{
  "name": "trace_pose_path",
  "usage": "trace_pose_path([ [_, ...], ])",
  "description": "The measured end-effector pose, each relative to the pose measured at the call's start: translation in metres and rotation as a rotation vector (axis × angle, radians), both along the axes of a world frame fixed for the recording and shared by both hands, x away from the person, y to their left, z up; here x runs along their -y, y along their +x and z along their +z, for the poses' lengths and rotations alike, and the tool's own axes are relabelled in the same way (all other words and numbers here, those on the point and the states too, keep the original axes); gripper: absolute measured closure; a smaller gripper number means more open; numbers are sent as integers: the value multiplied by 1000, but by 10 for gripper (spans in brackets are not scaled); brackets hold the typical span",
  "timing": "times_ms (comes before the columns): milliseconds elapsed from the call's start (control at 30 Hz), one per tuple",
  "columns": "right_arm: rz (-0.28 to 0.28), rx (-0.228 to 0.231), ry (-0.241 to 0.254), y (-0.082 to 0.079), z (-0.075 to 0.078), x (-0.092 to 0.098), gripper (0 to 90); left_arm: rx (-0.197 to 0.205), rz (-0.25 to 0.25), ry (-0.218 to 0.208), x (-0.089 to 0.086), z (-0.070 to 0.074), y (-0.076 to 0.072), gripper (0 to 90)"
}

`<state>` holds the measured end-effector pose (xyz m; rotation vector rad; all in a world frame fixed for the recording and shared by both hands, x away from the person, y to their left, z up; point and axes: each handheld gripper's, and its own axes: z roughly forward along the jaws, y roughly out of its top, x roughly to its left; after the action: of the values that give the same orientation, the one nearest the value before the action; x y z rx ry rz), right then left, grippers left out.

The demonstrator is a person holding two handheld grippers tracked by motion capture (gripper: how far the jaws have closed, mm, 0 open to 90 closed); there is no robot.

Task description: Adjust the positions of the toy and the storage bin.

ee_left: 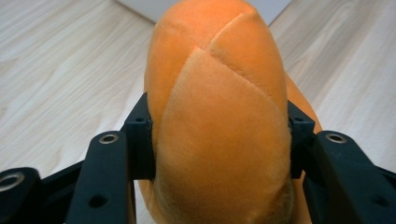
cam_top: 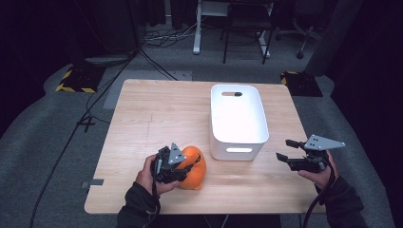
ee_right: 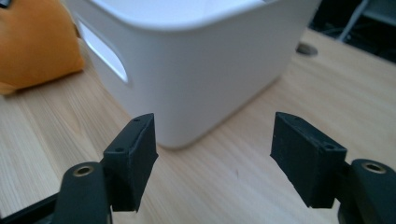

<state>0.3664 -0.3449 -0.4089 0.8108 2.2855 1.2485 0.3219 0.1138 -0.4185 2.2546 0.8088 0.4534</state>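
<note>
An orange plush toy (cam_top: 194, 167) rests near the table's front edge, left of a white bin (cam_top: 237, 118). My left gripper (cam_top: 183, 166) is shut on it; in the left gripper view both black pads (ee_left: 140, 140) press into the plush toy (ee_left: 219, 121) from either side. My right gripper (cam_top: 286, 149) hovers above the table's right side, beside the bin's near right corner, open with nothing between its jaws. In the right gripper view my right gripper (ee_right: 212, 161) faces the white bin (ee_right: 196, 70), and the plush toy (ee_right: 32, 42) shows at the far left.
The bin is empty, with a handle slot in each end wall. The wooden table (cam_top: 152, 114) has bare room to the left and behind. Cables and chair legs lie on the grey floor beyond the table.
</note>
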Motion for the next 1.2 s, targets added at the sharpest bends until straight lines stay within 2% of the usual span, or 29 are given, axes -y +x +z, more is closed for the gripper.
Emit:
trace_pose_path([
  [33, 0, 0, 0, 0, 0, 0, 316, 7, 17, 9, -3, 0, 0, 463],
  [67, 20, 26, 4, 2, 13, -10, 316, 10, 16, 8, -5, 0, 2, 462],
  [100, 20, 26, 4, 2, 13, -10, 316, 4, 18, 2, -8, 0, 3, 462],
  [167, 53, 39, 19, 6, 24, -18, 321, 1, 29, -9, -14, -1, 5, 462],
  [200, 69, 51, 9, 8, 33, -29, 321, 2, 36, -8, -19, -1, 7, 461],
  [367, 116, 61, 13, 11, 44, -46, 322, 2, 48, -7, -29, -2, 8, 457],
  [467, 149, 57, 3, 13, 47, -58, 323, 1, 43, -30, -37, -4, 9, 454],
  [633, 203, 25, -27, 21, 44, -81, 347, 0, 42, -41, -38, -7, 9, 453],
  [667, 222, 12, -48, 25, 41, -89, 390, 0, 42, -43, -38, -8, 9, 453],
  [800, 237, -12, -73, 31, 35, -99, 420, 3, 45, -48, -37, -9, 9, 452],
  [900, 260, -50, -83, 37, 28, -107, 479, -1, 45, -64, -36, -11, 9, 448],
  [933, 282, -70, -97, 38, 25, -112, 540, -1, 43, -63, -36, -12, 9, 444],
  [967, 282, -70, -97, 38, 25, -112, 540, -1, 42, -65, -36, -12, 10, 444],
  [1033, 300, -62, -125, 38, 22, -116, 585, -1, 44, -72, -36, -13, 10, 441],
  [1067, 305, -71, -132, 38, 19, -119, 629, -5, 46, -82, -35, -13, 9, 438],
  [1133, 303, -73, -138, 38, 19, -120, 644, -7, 46, -85, -35, -14, 9, 437],
  [1200, 325, -73, -150, 39, 18, -123, 697, -3, 43, -83, -34, -14, 9, 436],
])
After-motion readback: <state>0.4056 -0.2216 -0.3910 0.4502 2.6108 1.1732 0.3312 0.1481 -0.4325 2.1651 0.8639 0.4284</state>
